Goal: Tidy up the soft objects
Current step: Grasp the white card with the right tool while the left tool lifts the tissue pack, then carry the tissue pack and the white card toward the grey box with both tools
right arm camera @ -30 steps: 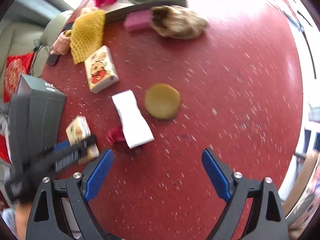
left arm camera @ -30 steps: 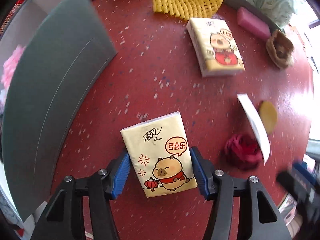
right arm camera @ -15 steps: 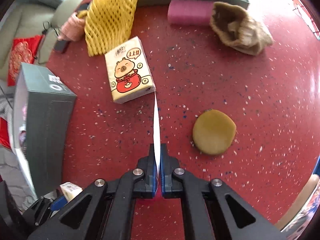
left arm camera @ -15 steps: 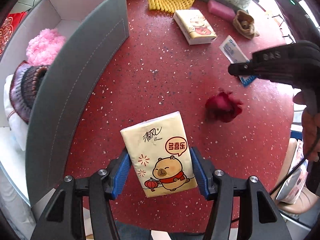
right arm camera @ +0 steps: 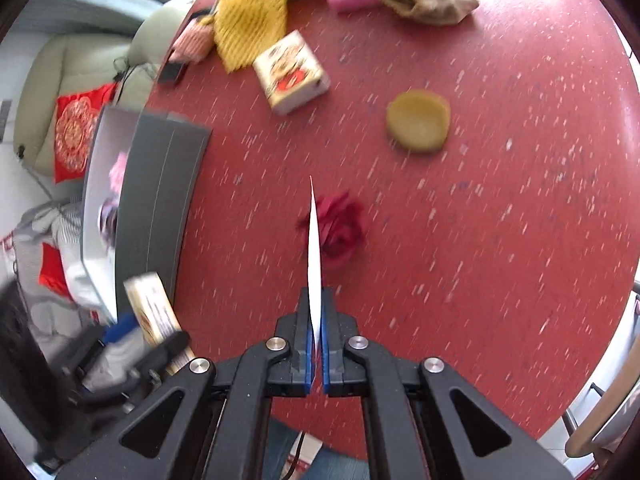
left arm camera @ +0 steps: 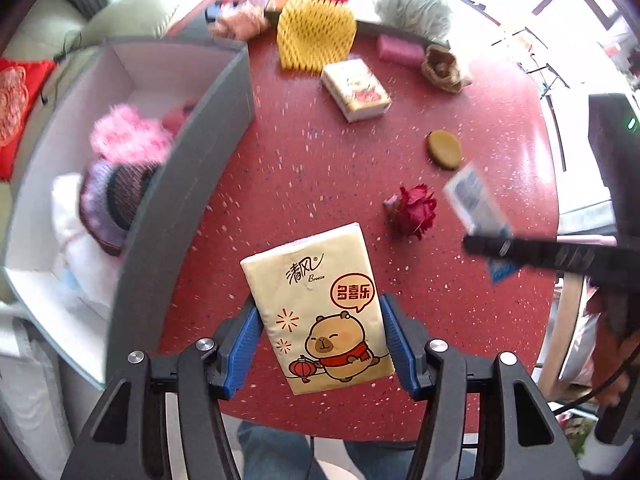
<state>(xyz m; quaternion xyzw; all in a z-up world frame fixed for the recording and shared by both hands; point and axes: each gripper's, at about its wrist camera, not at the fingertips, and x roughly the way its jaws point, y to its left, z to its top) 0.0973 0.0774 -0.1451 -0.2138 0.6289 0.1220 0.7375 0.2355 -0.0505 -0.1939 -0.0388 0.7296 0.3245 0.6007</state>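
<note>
My left gripper (left arm camera: 318,336) is shut on a yellow tissue pack (left arm camera: 316,304) with a cartoon bear, held above the red table's near edge. My right gripper (right arm camera: 316,328) is shut on a thin white packet (right arm camera: 314,240), seen edge-on; in the left wrist view the packet (left arm camera: 474,202) shows white and blue at the right. A grey storage box (left arm camera: 176,184) at the left holds pink fluffy, purple knit and white soft items. A red fabric rose (left arm camera: 416,210) lies on the table between the grippers.
On the red table (left arm camera: 280,152) lie a second tissue pack (left arm camera: 356,90), a yellow foam net (left arm camera: 316,36), a pink sponge (left arm camera: 400,50), a brown pouch (left arm camera: 442,68) and a tan round pad (left arm camera: 444,148). Green and pink fluffy items sit at the back.
Both grippers have lifted and pulled back toward the near edge with their loads. The right gripper closed on the white packet a second ago and now holds it above the rose.
</note>
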